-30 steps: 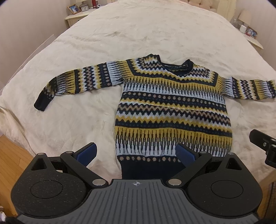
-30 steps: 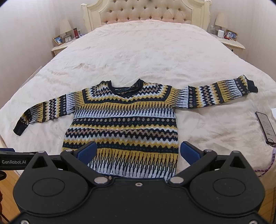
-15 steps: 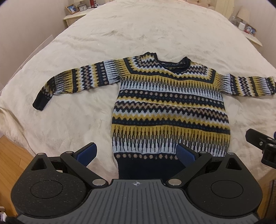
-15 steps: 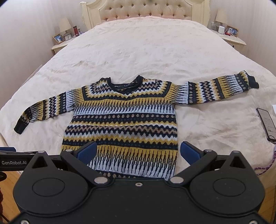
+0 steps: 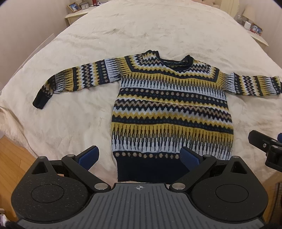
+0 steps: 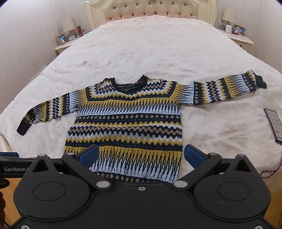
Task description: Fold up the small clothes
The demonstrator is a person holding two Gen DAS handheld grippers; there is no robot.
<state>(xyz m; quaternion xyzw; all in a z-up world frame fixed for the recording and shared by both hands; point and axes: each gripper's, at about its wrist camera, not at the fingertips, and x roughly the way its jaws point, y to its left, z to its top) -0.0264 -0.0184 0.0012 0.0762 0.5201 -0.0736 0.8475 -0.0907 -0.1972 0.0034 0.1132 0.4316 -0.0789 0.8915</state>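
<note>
A small knitted sweater in navy, yellow and light-blue bands lies flat, front up, on the cream bed, both sleeves spread sideways. It also shows in the right wrist view. My left gripper is open and empty, hovering over the navy hem at the bed's near edge. My right gripper is open and empty, above the lower right part of the sweater. Its tip shows at the right edge of the left wrist view.
A phone with a purple cord lies on the bed to the right of the sweater. Nightstands with lamps and picture frames flank the tufted headboard. Wooden floor lies below the bed's near edge.
Both grippers have drawn slightly up and back; the sweater sits a little higher and smaller in both views. The sweater itself has not moved.
</note>
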